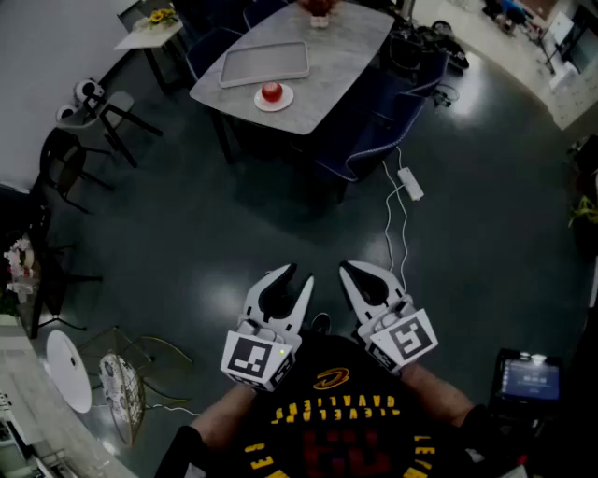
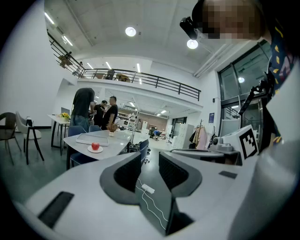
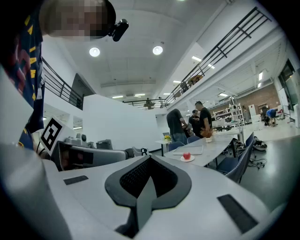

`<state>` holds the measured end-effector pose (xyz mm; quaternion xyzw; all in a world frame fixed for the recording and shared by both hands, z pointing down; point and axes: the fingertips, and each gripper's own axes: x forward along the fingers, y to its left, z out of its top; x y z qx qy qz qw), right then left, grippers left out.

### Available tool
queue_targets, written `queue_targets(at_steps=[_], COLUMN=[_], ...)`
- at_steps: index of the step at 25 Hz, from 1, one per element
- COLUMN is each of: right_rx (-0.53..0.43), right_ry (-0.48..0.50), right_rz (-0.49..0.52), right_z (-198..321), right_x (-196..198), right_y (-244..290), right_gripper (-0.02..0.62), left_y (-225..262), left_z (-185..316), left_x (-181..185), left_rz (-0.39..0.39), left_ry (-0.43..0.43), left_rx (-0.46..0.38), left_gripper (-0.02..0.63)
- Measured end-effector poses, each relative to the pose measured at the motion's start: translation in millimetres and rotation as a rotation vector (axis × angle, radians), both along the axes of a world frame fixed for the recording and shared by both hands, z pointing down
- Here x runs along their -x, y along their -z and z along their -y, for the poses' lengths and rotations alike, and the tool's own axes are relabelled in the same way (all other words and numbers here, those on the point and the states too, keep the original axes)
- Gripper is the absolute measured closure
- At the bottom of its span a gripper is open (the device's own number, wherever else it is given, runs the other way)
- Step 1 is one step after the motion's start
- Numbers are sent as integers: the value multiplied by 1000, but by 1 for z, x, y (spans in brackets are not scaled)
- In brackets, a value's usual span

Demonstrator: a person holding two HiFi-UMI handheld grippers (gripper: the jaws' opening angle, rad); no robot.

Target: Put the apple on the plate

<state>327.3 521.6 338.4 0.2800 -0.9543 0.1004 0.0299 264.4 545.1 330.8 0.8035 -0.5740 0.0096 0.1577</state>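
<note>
I'm watching the desk (image 1: 346, 47) running off the top edge at twelve o'clock, cutting through a reddish thing (image 1: 320, 7) there. At four o'clock, a lit screen (image 1: 531, 378) is showing print too small to read.

A wide stretch of dark floor (image 1: 234, 215) lies open up to the grey table (image 1: 346, 47), crossed only by a white power strip (image 1: 410, 183) and its cable (image 1: 391, 224) on the right. Blue chairs (image 1: 374, 140) crowd the table's right side, and black chairs (image 1: 70, 159) stand well off to the left. On the tabletop the plate (image 1: 286, 101) bearing the apple (image 1: 272, 91) sits at the near edge, reachable from the front, with the tray (image 1: 264, 63) just behind it.
</note>
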Motion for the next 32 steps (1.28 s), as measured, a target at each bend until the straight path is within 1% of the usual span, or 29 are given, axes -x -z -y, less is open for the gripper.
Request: queue_targets(at_steps=[6,11,19,23,26,32], right_rx=[24,24,64,80,83,96], right_ry=[-1,3,4,19,34,48], right_rz=[4,58,51,43,36,4], right_z=[-1,1,16,29,39,79], right_x=[-1,5,22,42,61,114], right_y=[-10,-5,-9,-15,-20,-24], right_gripper=[589,588,588,588,588,588], left_y=[-6,-9,-8,-14,-21,-24], left_z=[0,0,13,26,37,81], left_x=[-1,5,26,42,57,112], left_rz=[10,7,0,-9,-20,-50], left_ry=[6,13,31,36,30,35], left_rx=[10,16,29,52,45,45], left_gripper=[485,483,485,483,483,483])
